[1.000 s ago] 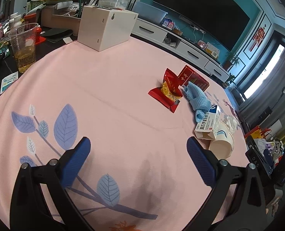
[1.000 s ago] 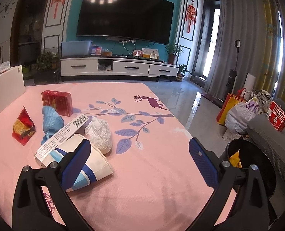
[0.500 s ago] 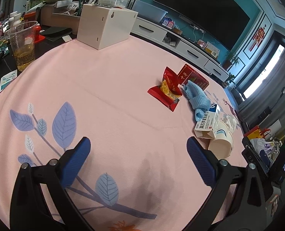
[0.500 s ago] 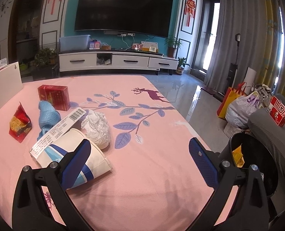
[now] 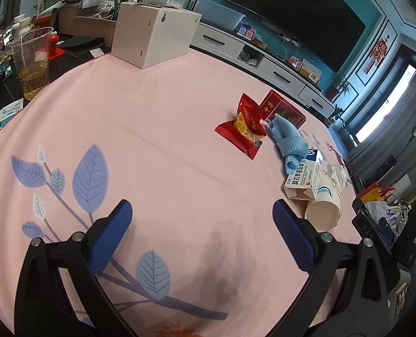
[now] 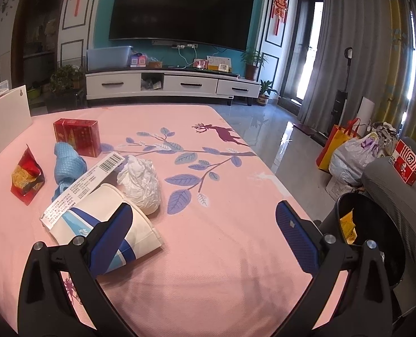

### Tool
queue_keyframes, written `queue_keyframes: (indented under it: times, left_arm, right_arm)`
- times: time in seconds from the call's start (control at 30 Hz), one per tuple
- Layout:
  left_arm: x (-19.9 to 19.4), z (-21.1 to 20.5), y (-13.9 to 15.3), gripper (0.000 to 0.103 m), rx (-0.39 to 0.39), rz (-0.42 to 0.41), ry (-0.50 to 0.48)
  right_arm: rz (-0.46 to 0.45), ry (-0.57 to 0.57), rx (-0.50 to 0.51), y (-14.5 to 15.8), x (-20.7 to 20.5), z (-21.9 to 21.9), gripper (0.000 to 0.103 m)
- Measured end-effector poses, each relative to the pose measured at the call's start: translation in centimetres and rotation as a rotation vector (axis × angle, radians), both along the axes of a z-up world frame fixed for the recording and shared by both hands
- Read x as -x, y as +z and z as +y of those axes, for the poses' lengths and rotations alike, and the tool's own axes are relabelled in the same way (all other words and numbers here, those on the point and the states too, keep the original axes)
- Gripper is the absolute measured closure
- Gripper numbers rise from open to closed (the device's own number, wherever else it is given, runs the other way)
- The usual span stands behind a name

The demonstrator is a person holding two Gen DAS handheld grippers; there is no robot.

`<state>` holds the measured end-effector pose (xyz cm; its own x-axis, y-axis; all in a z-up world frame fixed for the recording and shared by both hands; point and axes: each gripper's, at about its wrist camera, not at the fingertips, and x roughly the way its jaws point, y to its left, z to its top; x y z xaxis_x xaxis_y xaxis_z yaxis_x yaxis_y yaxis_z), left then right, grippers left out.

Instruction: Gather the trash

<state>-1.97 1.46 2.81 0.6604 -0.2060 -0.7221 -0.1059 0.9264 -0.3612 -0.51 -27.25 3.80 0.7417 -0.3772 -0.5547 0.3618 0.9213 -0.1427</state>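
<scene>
right gripper (image 6: 202, 223) spread wide, empty, hanging over the near part of the pink tablecloth (image 6: 222, 266). left blue pad (image 6: 111, 237) overlapping in view the paper cup (image 6: 101, 219), which lies on its side, mouth toward the near right; touching or not, cannot tell. long white carton with a barcode (image 6: 87, 179) propped across the cup's far side. crumpled white tissue (image 6: 140, 179) just right of cup and carton. blue cloth (image 6: 67, 168) further left, touching the carton's far end; red cigarette pack (image 6: 77, 136) beyond it; red snack wrapper (image 6: 27, 177) at far left. white box (image 6: 6, 122) at the left edge, farther back. off the table's near right corner, a black bin (image 6: 376, 241) with a yellow scrap inside, partly hidden behind the right finger; grey cushion beside it, bags on the floor beyond.

left gripper (image 5: 202, 234) also spread wide, holding nothing, above bare cloth printed with blue leaves (image 5: 90, 179). nothing between its pads. trash well ahead and to the right: snack wrapper (image 5: 245, 125) first, cigarette pack (image 5: 282, 109) behind it, blue cloth (image 5: 289, 143) trailing toward the carton (image 5: 304, 179), cup (image 5: 324, 210) nearest the right pad, tissue (image 5: 335, 172) mostly hidden behind the carton. white box (image 5: 154, 33) far left of centre; clear plastic cup of amber liquid (image 5: 32, 61) off the cloth at the left edge, among desk clutter.
</scene>
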Motion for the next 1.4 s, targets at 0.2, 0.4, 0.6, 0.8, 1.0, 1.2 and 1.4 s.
queue_keyframes:
  times: [0.2, 0.4, 0.6, 0.8, 1.0, 1.2, 1.4]
  left_arm:
    - [0.0, -0.2, -0.2, 0.003, -0.002, 0.005, -0.004]
    - [-0.1, 0.0, -0.3, 0.003, 0.019, 0.01, -0.005]
    - [-0.2, 0.0, -0.6, 0.003, 0.023, 0.021, 0.001]
    - [-0.2, -0.3, -0.6, 0.003, 0.008, 0.014, 0.001]
    - [-0.3, -0.5, -0.7, 0.003, -0.001, 0.017, -0.001]
    - [-0.3, -0.9, -1.0, 0.003, -0.018, 0.02, -0.009]
    - [-0.3, -1.5, -1.1, 0.003, -0.057, 0.014, -0.011]
  right_arm:
    - [0.01, -0.013, 0.01, -0.1, -0.1, 0.0, 0.003]
    - [0.015, -0.008, 0.01, -0.2, -0.2, 0.0, 0.003]
    - [0.021, -0.013, 0.008, -0.3, -0.4, -0.1, 0.003]
    - [0.021, -0.013, 0.007, -0.3, -0.4, -0.1, 0.003]
    - [0.031, -0.014, 0.005, -0.4, -0.4, -0.1, 0.003]
    - [0.035, -0.013, 0.008, -0.5, -0.4, -0.1, 0.003]
    - [0.034, -0.014, 0.007, -0.4, -0.4, -0.1, 0.003]
